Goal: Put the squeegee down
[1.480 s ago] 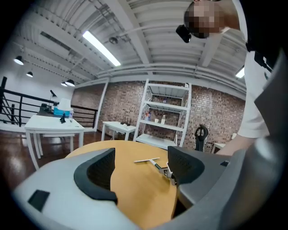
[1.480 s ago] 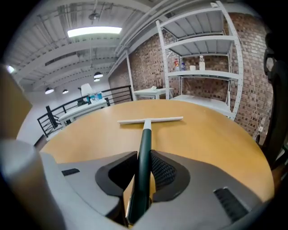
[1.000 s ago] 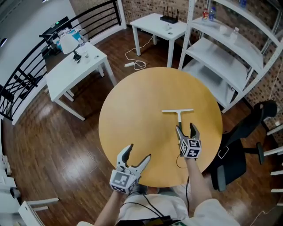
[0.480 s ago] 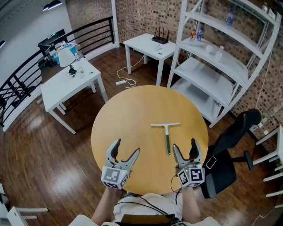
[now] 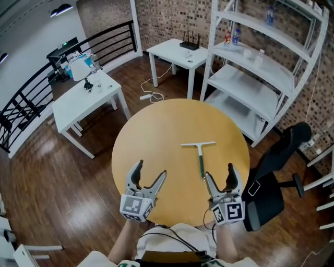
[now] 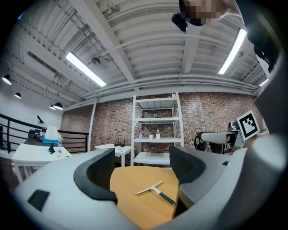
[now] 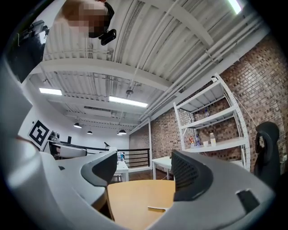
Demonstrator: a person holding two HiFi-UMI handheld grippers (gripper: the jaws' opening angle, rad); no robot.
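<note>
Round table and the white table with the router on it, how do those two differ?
The round table has a circular, light wood top; the white table has a rectangular white top. The round table carries a squeegee lying flat; the white table carries a black router with upright antennas. The round table is nearest; the white table stands farther off, by the brick wall. Both stand on the dark wooden floor.

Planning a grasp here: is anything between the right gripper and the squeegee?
Nothing visible. Only bare table lies between the right gripper, its empty jaws closing slightly, and the handle end of the squeegee.
</note>
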